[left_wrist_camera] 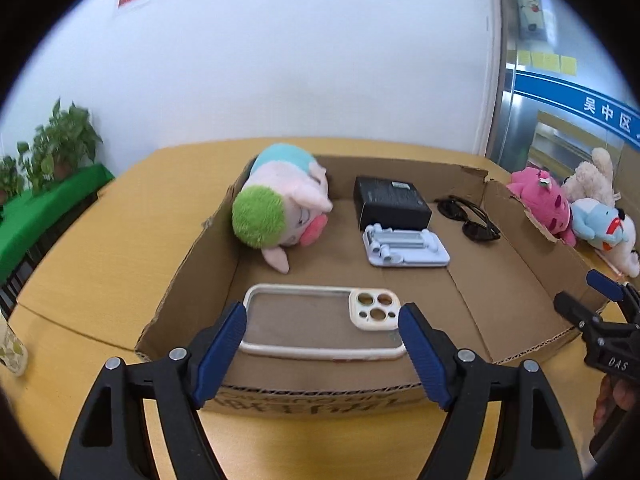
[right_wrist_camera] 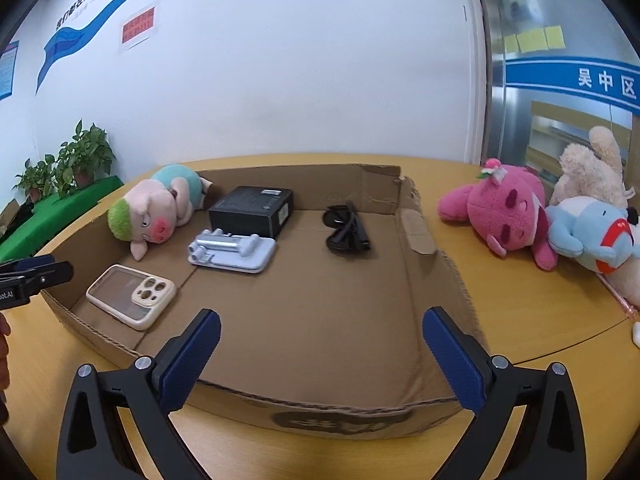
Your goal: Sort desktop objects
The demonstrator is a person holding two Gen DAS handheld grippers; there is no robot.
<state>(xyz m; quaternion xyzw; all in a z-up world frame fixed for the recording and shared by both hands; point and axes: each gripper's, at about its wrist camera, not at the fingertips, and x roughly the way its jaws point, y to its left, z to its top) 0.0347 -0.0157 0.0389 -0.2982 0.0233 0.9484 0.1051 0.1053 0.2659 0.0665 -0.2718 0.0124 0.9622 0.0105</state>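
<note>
Left wrist view: yellow wood table (left_wrist_camera: 120,216), white wall, potted plants at 9 o'clock. Left gripper (left_wrist_camera: 322,326) spread wide, fingers flanking the phone case (left_wrist_camera: 320,324) lying in the cardboard tray (left_wrist_camera: 192,260). Right gripper (right_wrist_camera: 322,340) also spread, empty, over the tray's near edge. Pig plush (left_wrist_camera: 276,204), black box (left_wrist_camera: 390,202), phone stand (left_wrist_camera: 404,246), sunglasses (left_wrist_camera: 468,218) inside; pink plush (right_wrist_camera: 508,212) outside at 2 o'clock.
</note>
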